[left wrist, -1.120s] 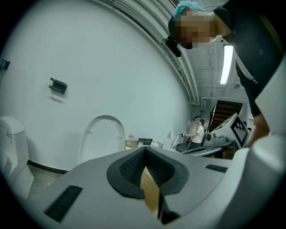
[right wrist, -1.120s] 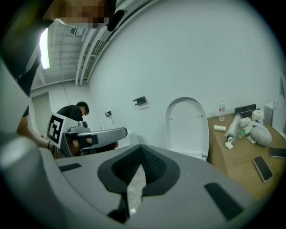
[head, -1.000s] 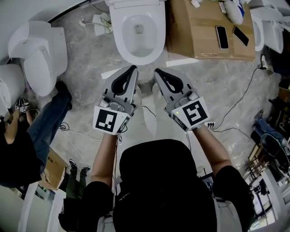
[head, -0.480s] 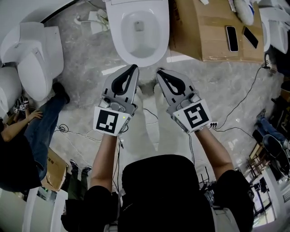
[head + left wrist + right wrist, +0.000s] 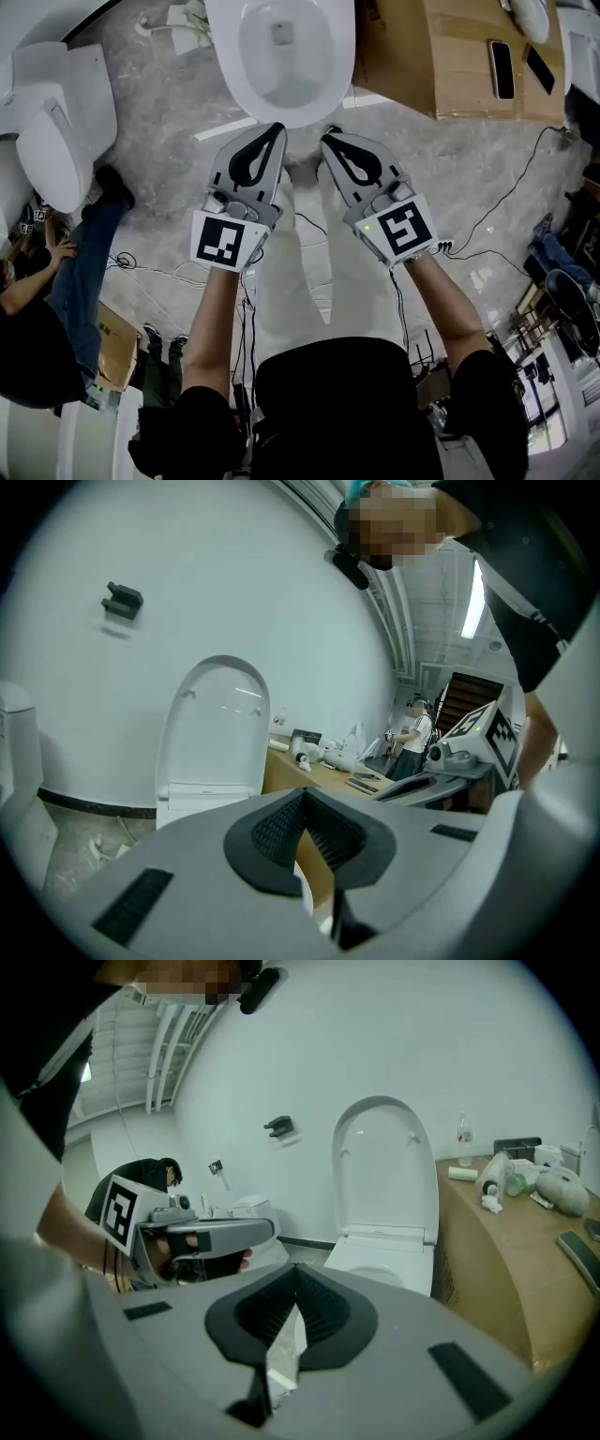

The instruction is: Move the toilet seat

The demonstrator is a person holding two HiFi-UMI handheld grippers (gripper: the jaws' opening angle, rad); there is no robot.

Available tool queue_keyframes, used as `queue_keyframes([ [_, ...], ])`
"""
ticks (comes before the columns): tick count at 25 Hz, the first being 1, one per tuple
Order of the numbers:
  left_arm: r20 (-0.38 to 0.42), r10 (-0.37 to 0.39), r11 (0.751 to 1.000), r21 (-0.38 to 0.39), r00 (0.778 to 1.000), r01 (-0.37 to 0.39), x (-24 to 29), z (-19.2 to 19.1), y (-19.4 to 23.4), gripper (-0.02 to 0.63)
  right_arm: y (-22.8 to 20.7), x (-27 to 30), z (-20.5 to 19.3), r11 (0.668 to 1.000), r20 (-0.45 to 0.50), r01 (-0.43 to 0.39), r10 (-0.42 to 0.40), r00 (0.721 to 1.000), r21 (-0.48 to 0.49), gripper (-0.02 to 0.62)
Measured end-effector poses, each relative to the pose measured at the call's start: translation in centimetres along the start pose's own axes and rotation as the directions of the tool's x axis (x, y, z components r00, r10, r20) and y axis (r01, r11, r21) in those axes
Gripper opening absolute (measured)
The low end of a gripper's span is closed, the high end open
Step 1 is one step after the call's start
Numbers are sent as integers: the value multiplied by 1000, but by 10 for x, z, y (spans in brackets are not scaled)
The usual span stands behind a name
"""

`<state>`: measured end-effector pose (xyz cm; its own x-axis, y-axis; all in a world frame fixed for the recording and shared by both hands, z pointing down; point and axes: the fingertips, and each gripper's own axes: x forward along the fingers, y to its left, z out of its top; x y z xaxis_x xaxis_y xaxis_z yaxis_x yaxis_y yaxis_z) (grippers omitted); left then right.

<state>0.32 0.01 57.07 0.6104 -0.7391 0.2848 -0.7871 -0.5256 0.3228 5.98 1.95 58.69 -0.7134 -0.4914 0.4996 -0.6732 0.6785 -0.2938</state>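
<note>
Left gripper (image 5: 274, 133) and right gripper (image 5: 330, 141) are hovering side by side just before the toilet bowl (image 5: 246, 89), the 2 jaw pairs clenched empty. The toilet seat (image 5: 384, 1171) is standing raised upright against the wall (image 5: 441, 1044) behind the bowl.

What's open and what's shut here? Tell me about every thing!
left gripper: shut, fingers together, holding nothing
right gripper: shut, fingers together, holding nothing
toilet lid: up, standing upright
toilet bowl: uncovered
phone: lying flat, screen dark
</note>
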Motion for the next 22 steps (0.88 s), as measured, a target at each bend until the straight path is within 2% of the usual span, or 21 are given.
queue_keyframes([
  [12, -150, 31, 999, 12, 988, -30, 20, -89, 30, 9, -18, 38, -61, 999, -79, -34, 31, 996, -35, 14],
  [22, -247, -7, 995, 91, 969, 31, 25, -152, 38, 11, -28, 70, -119, 988, -180, -81, 56, 982, -131, 15],
])
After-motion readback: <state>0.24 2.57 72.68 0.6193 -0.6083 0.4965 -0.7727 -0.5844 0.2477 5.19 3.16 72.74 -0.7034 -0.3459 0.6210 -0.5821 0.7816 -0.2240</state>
